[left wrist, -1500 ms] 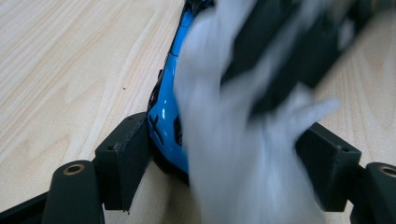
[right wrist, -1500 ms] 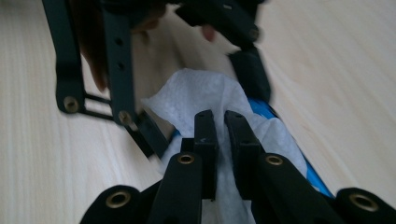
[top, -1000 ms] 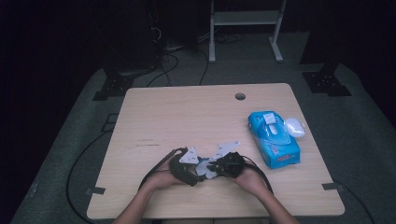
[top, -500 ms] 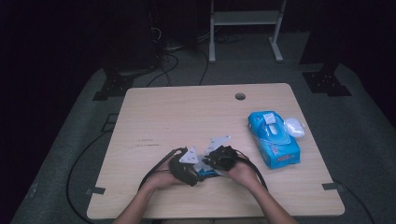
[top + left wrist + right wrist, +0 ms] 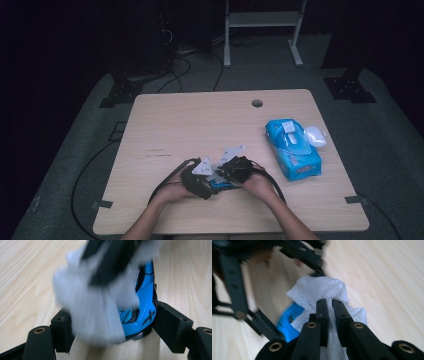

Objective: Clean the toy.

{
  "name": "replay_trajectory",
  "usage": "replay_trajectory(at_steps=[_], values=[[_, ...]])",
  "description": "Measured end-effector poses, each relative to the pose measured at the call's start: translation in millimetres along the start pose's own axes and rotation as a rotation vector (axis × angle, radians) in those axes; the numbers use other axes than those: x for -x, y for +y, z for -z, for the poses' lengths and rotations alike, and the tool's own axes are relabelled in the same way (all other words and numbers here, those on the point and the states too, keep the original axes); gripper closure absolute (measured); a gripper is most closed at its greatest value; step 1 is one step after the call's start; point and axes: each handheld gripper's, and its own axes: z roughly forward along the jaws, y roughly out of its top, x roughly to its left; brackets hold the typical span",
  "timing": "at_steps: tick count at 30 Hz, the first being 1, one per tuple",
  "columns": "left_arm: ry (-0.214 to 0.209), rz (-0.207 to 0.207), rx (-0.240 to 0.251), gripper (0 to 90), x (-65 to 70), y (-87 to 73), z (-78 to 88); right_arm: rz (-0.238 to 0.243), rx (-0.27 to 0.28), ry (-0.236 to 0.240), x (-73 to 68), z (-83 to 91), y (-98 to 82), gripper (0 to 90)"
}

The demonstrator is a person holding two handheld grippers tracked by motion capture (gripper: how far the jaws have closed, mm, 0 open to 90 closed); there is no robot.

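1. Left gripper (image 5: 107,327) clamped across a glossy blue toy car with black trim (image 5: 140,315), jaws pressing its two sides, car resting on the pale wooden table (image 5: 200,120) near the front edge.
2. Right gripper (image 5: 331,305) pinched nearly closed on a white embossed wet wipe (image 5: 319,290), wipe draped over the car's top.
3. Further right on the table, well apart from the hands: blue soft pack of wipes (image 5: 292,150) with a white crumpled wipe (image 5: 316,136) just beside it.
4. Likely step: rubbing the car clean while holding it steady.
5. Risks: wipe slipping from the narrow pinch if dragged too hard; bare jaw tips scraping the glossy paint; car twisting or popping out of the side grip under sideways pressure.
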Motion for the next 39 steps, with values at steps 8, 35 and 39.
replay_trajectory(at_steps=[8,35,39], values=[[-0.002,-0.007,0.002,25.2,-0.8,-0.1,0.0,-0.136,0.009,-0.045,26.2,27.6,-27.1,83.9],[-0.005,-0.005,0.004,25.2,-1.0,-0.7,0.1,-0.127,-0.019,-0.053,22.1,67.5,-61.7,83.9],[0.0,-0.014,-0.001,25.2,-1.0,-0.7,0.5,-0.119,-0.01,-0.045,18.8,70.0,-66.5,83.8]])
